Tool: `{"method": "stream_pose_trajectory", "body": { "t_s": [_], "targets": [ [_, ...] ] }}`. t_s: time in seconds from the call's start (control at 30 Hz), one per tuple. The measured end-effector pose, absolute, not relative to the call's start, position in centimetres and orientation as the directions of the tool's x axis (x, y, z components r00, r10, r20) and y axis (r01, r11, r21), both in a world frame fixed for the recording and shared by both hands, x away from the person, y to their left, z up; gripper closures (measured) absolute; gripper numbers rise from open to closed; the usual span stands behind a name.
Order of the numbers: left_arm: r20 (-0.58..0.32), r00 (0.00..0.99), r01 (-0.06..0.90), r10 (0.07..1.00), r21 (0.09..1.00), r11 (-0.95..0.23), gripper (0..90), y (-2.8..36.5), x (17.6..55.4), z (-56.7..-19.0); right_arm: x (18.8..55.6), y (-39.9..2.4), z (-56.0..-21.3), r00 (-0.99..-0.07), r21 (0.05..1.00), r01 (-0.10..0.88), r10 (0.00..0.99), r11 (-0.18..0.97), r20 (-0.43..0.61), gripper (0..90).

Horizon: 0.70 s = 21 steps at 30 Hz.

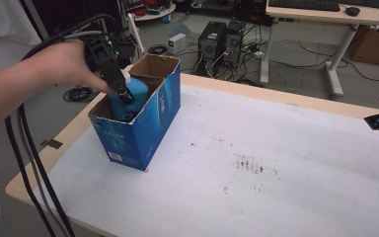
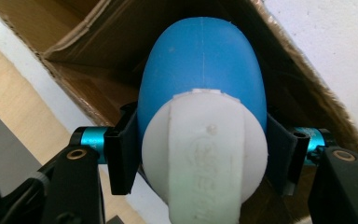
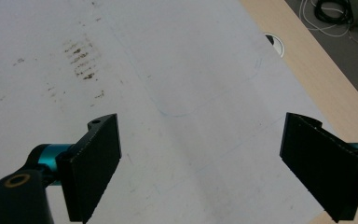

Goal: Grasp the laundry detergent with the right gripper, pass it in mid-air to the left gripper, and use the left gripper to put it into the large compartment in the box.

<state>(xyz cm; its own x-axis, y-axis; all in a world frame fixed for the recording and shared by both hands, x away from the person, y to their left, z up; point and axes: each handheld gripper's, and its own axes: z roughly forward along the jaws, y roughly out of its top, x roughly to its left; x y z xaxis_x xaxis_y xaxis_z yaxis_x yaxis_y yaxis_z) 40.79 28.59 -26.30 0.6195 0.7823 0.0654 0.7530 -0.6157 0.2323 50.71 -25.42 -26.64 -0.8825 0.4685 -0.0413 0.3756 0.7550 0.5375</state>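
Left gripper (image 2: 200,158) clamps the blue bottle (image 2: 203,74) inside the cardboard box (image 1: 153,106), at 10 o'clock. Right gripper (image 3: 200,168) gapes wide over the white mat (image 3: 177,70).

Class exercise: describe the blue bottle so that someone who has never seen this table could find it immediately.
Start at the blue cardboard box standing open-topped near the table's left end. The blue bottle stands inside it, in the nearer of its two compartments, with the left gripper shut on it. Its smooth blue body and white cap set it apart from the brown cardboard around it.
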Motion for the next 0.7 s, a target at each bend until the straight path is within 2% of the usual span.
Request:
{"method": "stream_pose_trajectory", "body": {
  "t_s": [0.27,0.7],
  "targets": [
    [0.062,0.639,0.740,0.766,0.221,-0.635,38.2,28.1,40.8,-27.6,50.7,-25.3,-26.7,-0.882,0.535,0.379,0.470,0.756,-0.039,11.7],
    [0.053,0.647,0.735,0.761,0.222,-0.640,37.8,28.5,40.8,-27.7,50.7,-25.4,-26.7,-0.882,0.533,0.378,0.469,0.757,-0.041,11.7]
  ]
}}
